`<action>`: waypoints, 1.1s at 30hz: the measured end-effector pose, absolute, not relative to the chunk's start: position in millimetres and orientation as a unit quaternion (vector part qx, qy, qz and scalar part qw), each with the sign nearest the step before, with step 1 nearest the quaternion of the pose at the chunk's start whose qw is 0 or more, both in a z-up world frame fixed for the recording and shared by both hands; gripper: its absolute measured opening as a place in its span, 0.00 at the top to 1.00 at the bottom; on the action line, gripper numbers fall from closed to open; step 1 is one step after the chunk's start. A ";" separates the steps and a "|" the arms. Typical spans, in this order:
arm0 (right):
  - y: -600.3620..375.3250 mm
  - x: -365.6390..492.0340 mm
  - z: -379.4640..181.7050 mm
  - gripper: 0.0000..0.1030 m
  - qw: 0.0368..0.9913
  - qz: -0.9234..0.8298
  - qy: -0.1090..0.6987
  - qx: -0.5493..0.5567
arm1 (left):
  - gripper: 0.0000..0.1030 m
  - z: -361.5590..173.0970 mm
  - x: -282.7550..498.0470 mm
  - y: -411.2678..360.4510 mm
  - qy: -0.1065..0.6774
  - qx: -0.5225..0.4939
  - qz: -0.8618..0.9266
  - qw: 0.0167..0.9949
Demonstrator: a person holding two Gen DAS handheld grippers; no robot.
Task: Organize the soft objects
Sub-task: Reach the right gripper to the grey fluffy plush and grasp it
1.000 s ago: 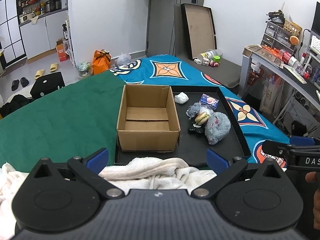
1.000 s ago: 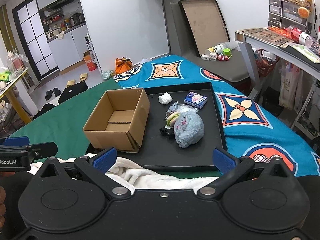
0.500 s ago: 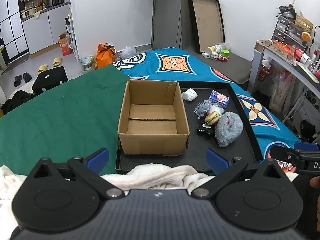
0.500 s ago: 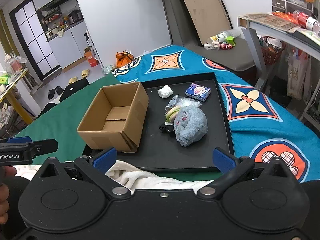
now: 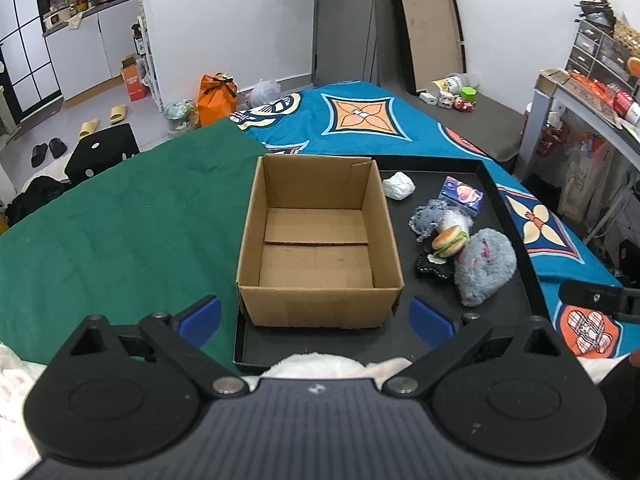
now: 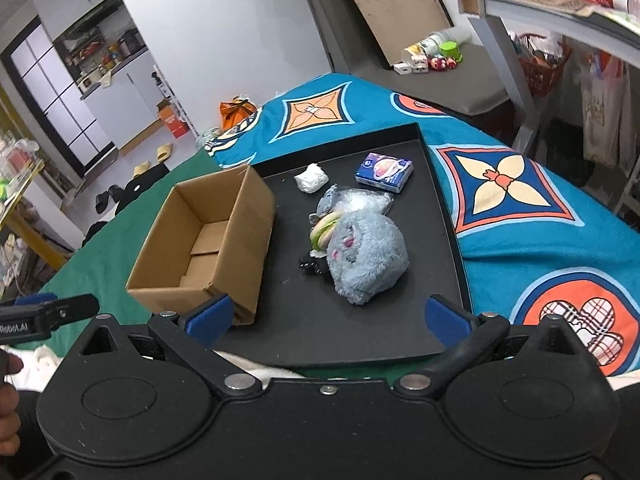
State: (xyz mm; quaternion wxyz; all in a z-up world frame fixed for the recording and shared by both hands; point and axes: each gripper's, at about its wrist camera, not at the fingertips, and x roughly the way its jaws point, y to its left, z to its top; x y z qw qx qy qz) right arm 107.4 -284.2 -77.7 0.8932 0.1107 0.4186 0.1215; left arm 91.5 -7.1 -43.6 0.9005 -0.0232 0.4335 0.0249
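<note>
An empty cardboard box (image 5: 320,240) (image 6: 208,240) stands on the left of a black tray (image 5: 516,216) (image 6: 440,184). To its right lie a grey plush toy (image 5: 482,266) (image 6: 366,258), a squishy burger (image 5: 448,238) (image 6: 324,228), a small black piece (image 5: 430,268), a grey crinkled item (image 5: 426,220), a white wad (image 5: 398,185) (image 6: 311,177) and a blue tissue pack (image 5: 462,195) (image 6: 384,172). My left gripper (image 5: 316,316) is open just before the box. My right gripper (image 6: 328,314) is open, short of the plush toy.
The tray rests on a bed with a green cloth (image 5: 120,220) and a blue patterned sheet (image 6: 520,200). A white towel (image 5: 320,364) lies at the tray's near edge. A desk (image 6: 552,20) stands at the right. The right gripper's side (image 5: 600,300) shows low right.
Both grippers have moved forward and lower toward the tray. The box and the toys look larger and closer. Nothing on the tray has moved.
</note>
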 end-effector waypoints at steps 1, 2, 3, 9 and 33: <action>-284.7 110.5 -78.8 0.00 0.893 0.121 0.419 0.113 | 0.03 -45.1 94.7 -6.5 0.435 -0.023 0.027 0.900; -285.6 113.9 -80.3 0.00 0.892 0.120 0.420 0.115 | 0.03 -46.5 98.0 -6.0 0.437 -0.022 0.030 0.899; -286.6 118.0 -82.1 0.00 0.891 0.118 0.422 0.118 | 0.03 -47.8 100.9 -5.9 0.438 -0.021 0.031 0.898; -292.7 141.3 -89.4 0.00 0.888 0.109 0.424 0.139 | 0.07 -56.6 118.8 -2.1 0.449 -0.009 0.044 0.892; -309.4 186.9 -160.2 0.00 0.882 0.076 0.427 0.185 | 0.34 -104.3 182.1 12.1 0.487 0.030 0.110 0.866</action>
